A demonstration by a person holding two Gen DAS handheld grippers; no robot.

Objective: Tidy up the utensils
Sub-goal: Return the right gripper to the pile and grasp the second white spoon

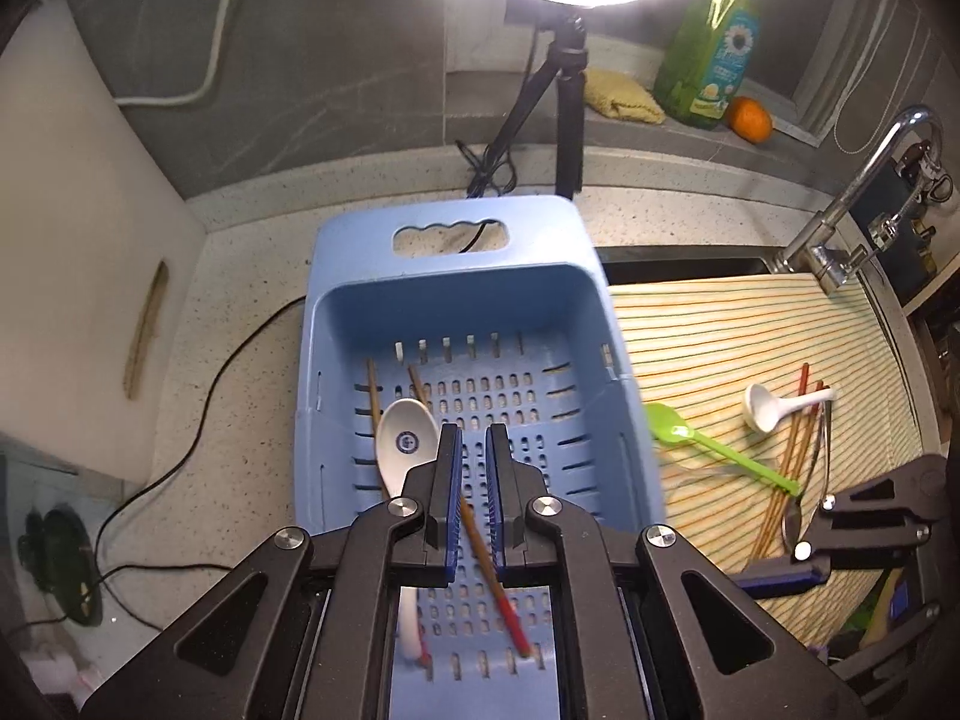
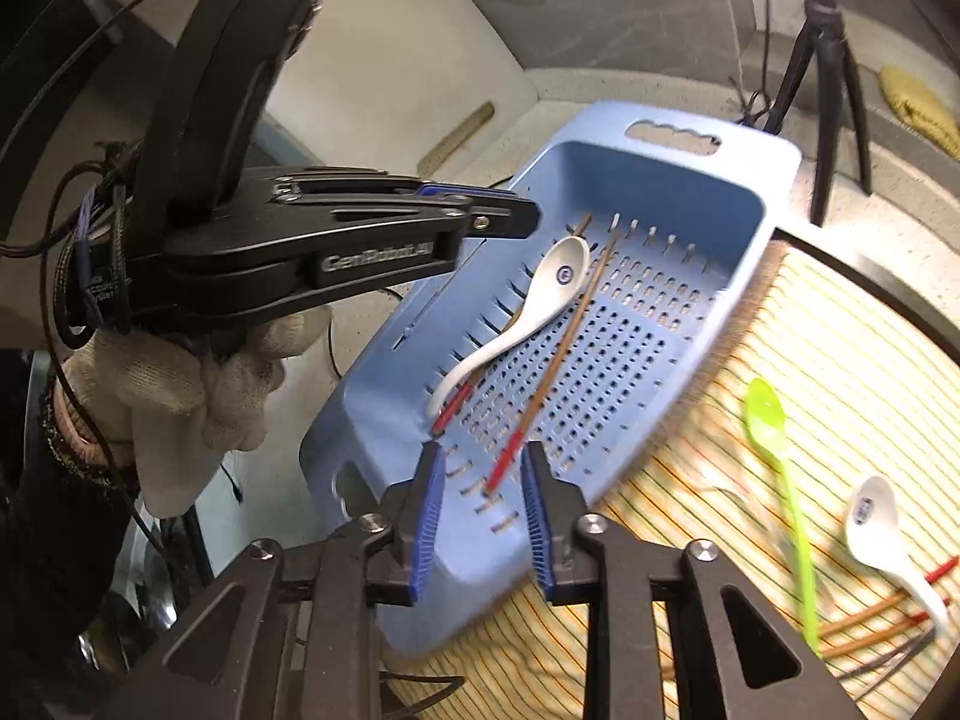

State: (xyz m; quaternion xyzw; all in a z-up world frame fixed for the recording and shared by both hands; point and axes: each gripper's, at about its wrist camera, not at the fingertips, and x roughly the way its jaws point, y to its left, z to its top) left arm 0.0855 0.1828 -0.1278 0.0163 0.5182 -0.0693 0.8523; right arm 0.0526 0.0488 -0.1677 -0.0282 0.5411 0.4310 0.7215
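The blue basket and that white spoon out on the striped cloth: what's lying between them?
A green plastic spoon lies on the striped cloth between the blue basket and the white spoon; the left wrist view shows it best.

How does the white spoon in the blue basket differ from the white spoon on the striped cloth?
The white spoon in the blue basket lies on the perforated floor of the blue basket, partly over a chopstick; the white spoon on the striped cloth lies on the striped cloth, over loose chopsticks. The basket spoon is already sorted; the cloth spoon is not yet. Both are white ceramic soup spoons with a small blue emblem in the bowl.
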